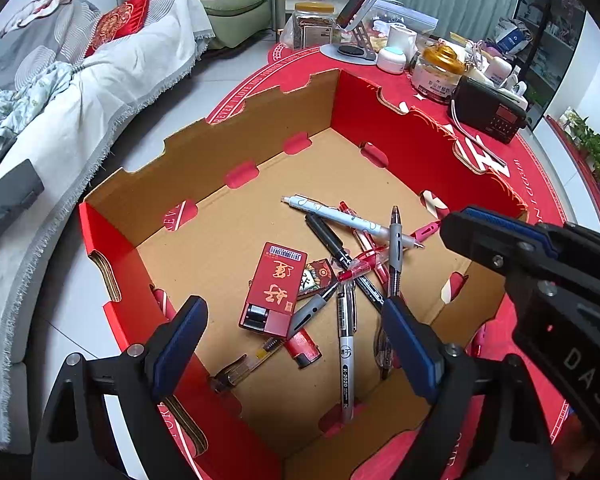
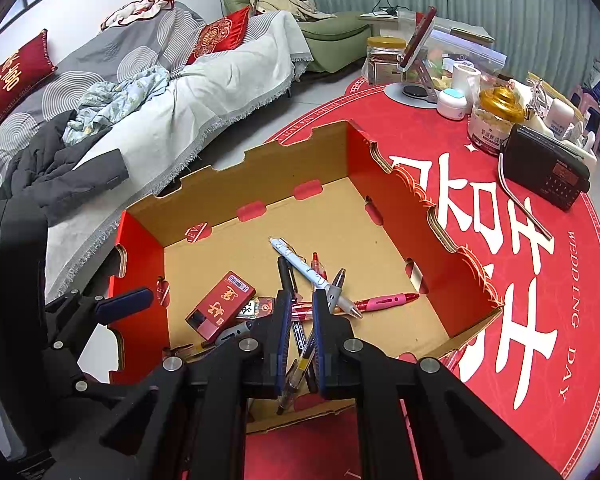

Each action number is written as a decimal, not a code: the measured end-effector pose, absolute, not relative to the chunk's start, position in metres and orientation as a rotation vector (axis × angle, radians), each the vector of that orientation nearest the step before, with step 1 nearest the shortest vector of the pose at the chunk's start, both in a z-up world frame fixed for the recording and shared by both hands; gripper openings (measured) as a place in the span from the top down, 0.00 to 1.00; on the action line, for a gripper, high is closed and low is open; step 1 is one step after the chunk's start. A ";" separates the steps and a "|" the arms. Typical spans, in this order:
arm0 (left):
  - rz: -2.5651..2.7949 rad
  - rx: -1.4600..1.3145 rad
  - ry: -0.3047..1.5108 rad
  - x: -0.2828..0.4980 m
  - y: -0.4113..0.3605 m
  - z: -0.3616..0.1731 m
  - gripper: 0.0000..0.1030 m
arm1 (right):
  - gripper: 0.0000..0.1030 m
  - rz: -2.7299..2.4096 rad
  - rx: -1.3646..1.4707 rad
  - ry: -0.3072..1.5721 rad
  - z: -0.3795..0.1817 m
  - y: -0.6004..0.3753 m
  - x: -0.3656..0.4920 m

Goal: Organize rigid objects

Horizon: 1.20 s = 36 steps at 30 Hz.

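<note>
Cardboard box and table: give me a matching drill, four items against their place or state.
Items:
1. red card pack
2. black radio
3. left gripper
4. right gripper

Place or state:
A. jaws shut, empty, above the box
B. flat on the cardboard box floor beside the pens
C. jaws wide open, nothing between them
D. on the red tablecloth, outside the box

Pairs: 1-B, 2-D, 3-C, 4-A

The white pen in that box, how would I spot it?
Find the red cardboard box on the round red table mat. Pens lie heaped on its brown floor; the white pen lies on top, reaching toward the far wall. It alone has a pale barrel with small printed drawings.
</note>
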<state>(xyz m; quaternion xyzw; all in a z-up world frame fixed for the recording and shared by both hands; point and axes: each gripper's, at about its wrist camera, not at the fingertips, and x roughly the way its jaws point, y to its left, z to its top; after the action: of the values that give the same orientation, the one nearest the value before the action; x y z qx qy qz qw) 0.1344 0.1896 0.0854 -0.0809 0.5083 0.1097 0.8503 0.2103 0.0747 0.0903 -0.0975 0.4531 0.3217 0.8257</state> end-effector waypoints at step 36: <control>0.226 -0.185 1.072 0.132 0.191 0.087 0.12 | 0.89 0.677 -0.211 0.980 0.088 0.074 0.208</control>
<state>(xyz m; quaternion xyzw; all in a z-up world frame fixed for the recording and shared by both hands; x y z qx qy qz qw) 0.1321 0.1908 0.0869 -0.0879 0.5087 0.1075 0.8496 0.2079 0.0736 0.0885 -0.0991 0.4608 0.3183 0.8225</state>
